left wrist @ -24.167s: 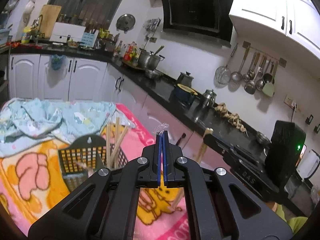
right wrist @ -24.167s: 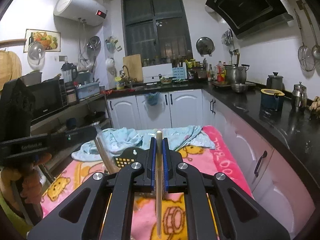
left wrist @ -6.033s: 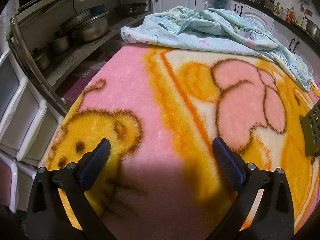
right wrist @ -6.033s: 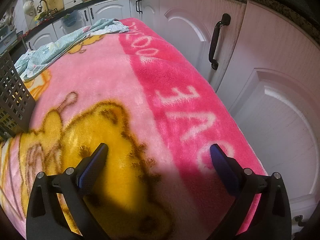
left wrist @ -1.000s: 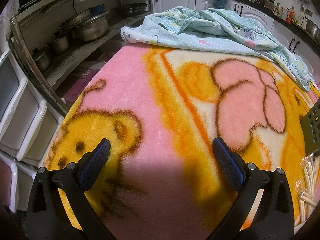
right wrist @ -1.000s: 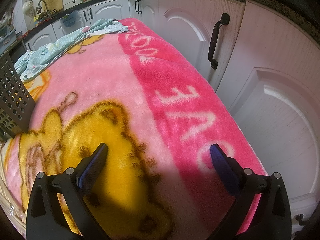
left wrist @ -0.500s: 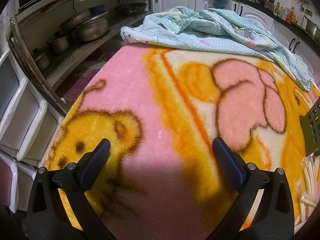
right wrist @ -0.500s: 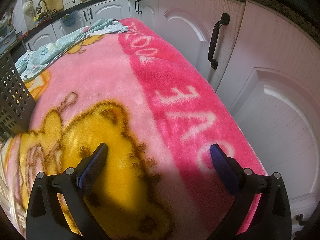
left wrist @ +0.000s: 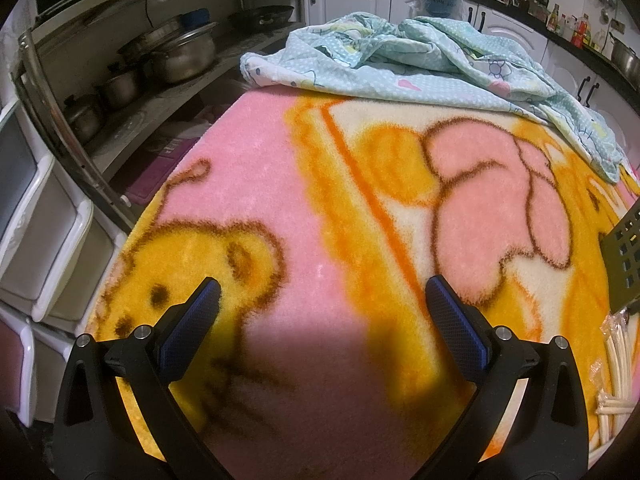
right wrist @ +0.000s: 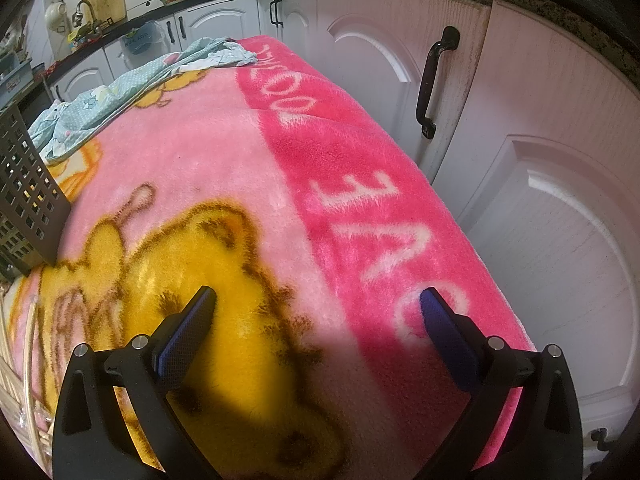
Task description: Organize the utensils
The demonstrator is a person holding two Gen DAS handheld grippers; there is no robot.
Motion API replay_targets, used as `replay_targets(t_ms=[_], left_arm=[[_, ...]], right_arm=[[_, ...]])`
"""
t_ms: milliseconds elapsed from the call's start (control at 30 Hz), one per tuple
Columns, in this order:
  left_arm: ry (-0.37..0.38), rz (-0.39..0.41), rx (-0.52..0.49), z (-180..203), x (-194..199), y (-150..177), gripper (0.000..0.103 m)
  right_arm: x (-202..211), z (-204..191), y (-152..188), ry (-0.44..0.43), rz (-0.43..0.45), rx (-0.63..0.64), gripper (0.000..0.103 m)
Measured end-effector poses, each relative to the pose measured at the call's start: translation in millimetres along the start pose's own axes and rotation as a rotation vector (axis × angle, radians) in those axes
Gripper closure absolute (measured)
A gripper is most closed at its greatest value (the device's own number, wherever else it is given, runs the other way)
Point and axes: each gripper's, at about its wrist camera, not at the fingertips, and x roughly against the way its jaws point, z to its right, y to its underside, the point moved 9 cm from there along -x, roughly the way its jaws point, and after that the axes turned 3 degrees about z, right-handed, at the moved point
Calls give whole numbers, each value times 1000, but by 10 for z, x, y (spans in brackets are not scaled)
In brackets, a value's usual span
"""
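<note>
The chopsticks [left wrist: 614, 364] lie in clear wrappers on the blanket [left wrist: 320, 200], at the far right edge of the left wrist view, just below the dark perforated basket [left wrist: 626, 256]. In the right wrist view I see pale sticks again [right wrist: 18, 360] at the far left edge, below the same basket [right wrist: 28, 196]. So the utensils are between my two tools, and not in front of either one.

Their long axis runs about along the viewing direction of each camera, not across it. This matters: I judge that a claw must first swing sideways toward the middle, and then close across the thin sticks.

My left gripper [left wrist: 320, 312] is spread wide with nothing between its blue pads; it sits low over the yellow bear print. My right gripper [right wrist: 318, 316] is also spread wide and empty, over the pink and yellow part near the white cupboard door [right wrist: 560, 200].

Which hand is nearer I cannot tell surely; both see the sticks only at the edge. A crumpled light blue cloth [left wrist: 420, 56] lies further back on the blanket.
</note>
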Motion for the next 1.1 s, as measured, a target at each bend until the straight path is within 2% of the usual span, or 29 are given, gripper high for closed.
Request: replay_targets(t_ms=[100, 233, 333, 400, 467, 533, 667, 900, 1100], left_arm=[[-17, 50, -10, -45, 153, -28, 10], [12, 243, -39, 78, 924, -55, 10], [68, 373, -81, 268, 1581, 18, 10], [121, 458, -115, 416, 2041, 125, 10], [168, 505, -138, 534, 2330, 197, 10], [221, 524, -138, 636, 2551, 342, 10], [283, 499, -126, 716, 2709, 546, 10], [292, 491, -158, 736, 2752, 768, 10], [294, 490, -171, 777, 2750, 822, 10]], right_arm=[[0, -4, 4, 5, 0, 1, 5], [62, -18, -20, 3, 26, 2, 6], [685, -147, -61, -62, 213, -16, 6], [1340, -337, -44, -138, 388, -12, 6], [1857, -505, 41, -184, 495, 13, 6], [2267, -649, 146, -183, 563, 42, 6], [2684, -904, 365, -224, 581, 94, 6], [2807, -1151, 616, -252, 545, 163, 6], [2771, -1261, 708, -279, 515, 181, 6]])
